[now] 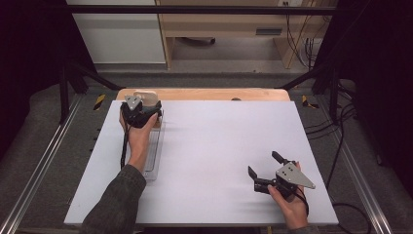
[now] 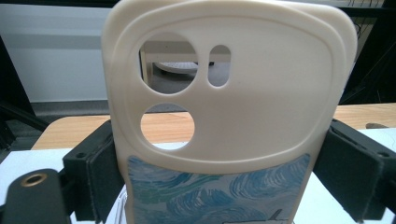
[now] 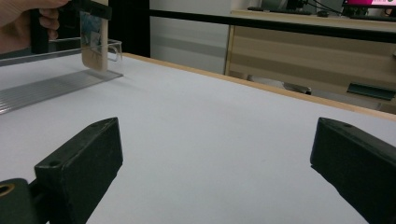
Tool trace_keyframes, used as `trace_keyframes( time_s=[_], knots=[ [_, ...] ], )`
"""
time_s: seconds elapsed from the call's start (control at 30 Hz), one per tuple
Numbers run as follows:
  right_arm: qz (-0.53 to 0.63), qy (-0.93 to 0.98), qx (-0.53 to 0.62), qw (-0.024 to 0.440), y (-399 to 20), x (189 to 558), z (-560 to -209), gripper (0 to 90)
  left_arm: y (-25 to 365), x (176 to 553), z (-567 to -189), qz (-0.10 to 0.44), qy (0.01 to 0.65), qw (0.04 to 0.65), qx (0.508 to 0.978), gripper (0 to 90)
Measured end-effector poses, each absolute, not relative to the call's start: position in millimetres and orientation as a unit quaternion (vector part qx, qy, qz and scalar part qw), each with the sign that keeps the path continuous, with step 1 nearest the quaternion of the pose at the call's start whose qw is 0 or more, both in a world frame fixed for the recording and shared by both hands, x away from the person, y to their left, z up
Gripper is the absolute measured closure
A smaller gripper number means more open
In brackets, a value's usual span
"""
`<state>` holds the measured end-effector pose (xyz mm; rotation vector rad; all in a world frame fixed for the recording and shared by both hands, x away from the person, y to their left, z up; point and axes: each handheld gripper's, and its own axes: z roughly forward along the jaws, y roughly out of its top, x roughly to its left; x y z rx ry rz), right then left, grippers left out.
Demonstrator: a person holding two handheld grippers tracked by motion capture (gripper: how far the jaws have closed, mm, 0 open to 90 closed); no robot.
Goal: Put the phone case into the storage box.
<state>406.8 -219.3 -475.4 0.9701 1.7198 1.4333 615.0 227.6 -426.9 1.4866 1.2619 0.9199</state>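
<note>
— Holding the phone case (image 2: 229,116) upright, our left gripper (image 1: 141,113) has both jaws pressed on its sides at the far left of the table (image 1: 219,146), over the clear tray (image 1: 155,156); are we lifting it out or setting it in?

— We cannot tell; our right gripper (image 1: 265,168) waits spread wide and empty, well apart; next we judge we must keep the case level and steady.

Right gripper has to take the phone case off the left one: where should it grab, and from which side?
Probably the top end. The left gripper clamps the phone case across its long edges low down, leaving the upper cream part with the camera cutouts free. The open right gripper could come in from above or the side and pinch the flat faces there, above the left jaws.
</note>
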Motion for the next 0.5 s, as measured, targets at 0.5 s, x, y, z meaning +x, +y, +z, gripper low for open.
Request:
trace_keyframes(
  time_s=[0.5],
  knots=[
    [0.554,0.66,0.376,0.342,-220.2,406.9,-475.6,2.5,227.7,618.3,-431.4,0.37,0.524,0.468,0.608,10.3]
  ],
)
